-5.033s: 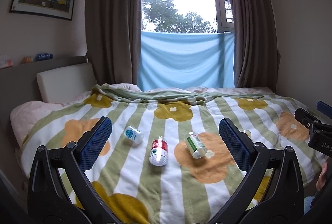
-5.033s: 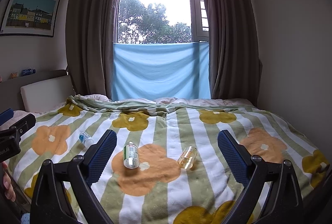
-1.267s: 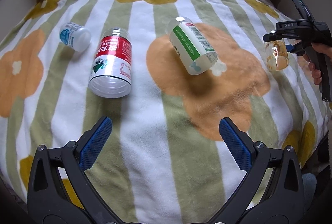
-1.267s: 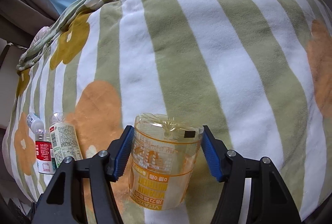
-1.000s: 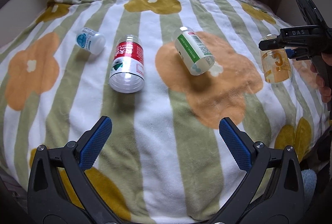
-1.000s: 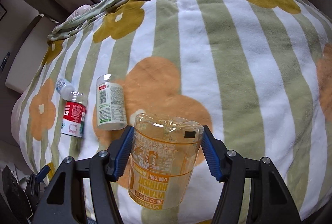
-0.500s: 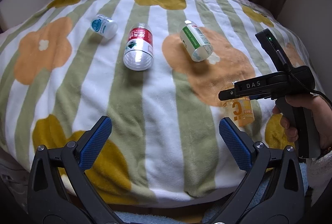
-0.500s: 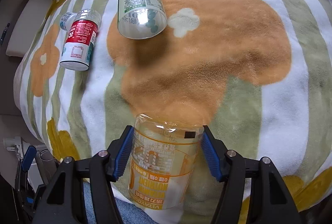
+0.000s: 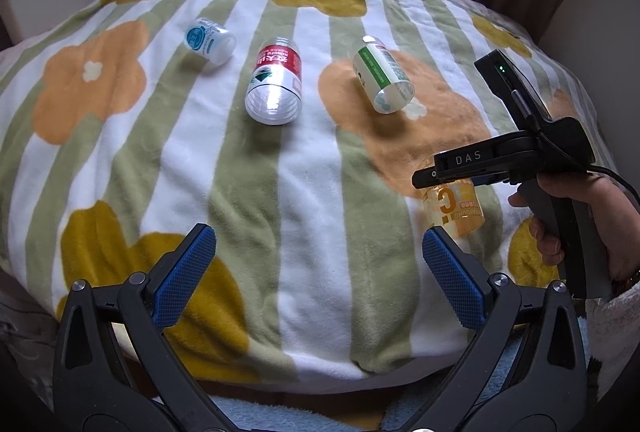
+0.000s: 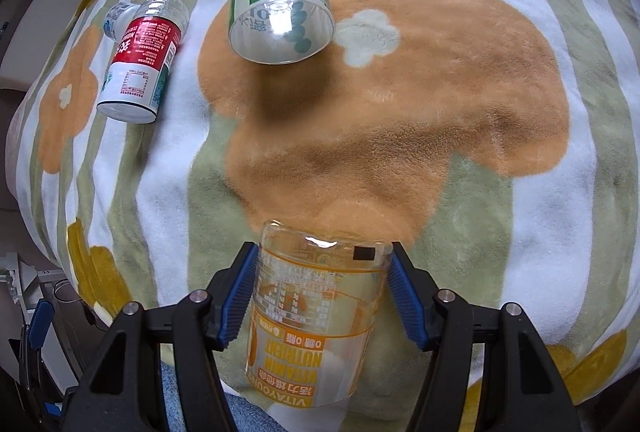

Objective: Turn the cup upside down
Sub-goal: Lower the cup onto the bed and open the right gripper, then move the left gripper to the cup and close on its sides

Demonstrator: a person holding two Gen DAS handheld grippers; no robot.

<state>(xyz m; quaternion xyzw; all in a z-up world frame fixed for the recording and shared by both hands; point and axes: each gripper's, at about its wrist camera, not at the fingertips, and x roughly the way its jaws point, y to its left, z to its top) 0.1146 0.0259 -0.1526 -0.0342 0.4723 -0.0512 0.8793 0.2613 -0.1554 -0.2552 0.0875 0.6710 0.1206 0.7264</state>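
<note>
My right gripper [image 10: 322,290] is shut on a clear cup with orange print [image 10: 316,316], its blue pads pressed on both sides. In the left wrist view the cup [image 9: 454,208] hangs below the right gripper [image 9: 460,172] near the bed's front right edge, its printing upside down. Whether it touches the blanket I cannot tell. My left gripper [image 9: 318,272] is open and empty above the front of the blanket.
Three more cups lie on their sides on the striped flower blanket [image 9: 224,152]: a small blue-labelled one [image 9: 210,40], a red-labelled one [image 9: 276,84] and a green-labelled one [image 9: 382,80]. A curtain and blue cloth hang behind the bed.
My right gripper has carried the orange cup from the middle right of the bed down toward the front edge, tilting downward. The left gripper has pulled back slightly.
</note>
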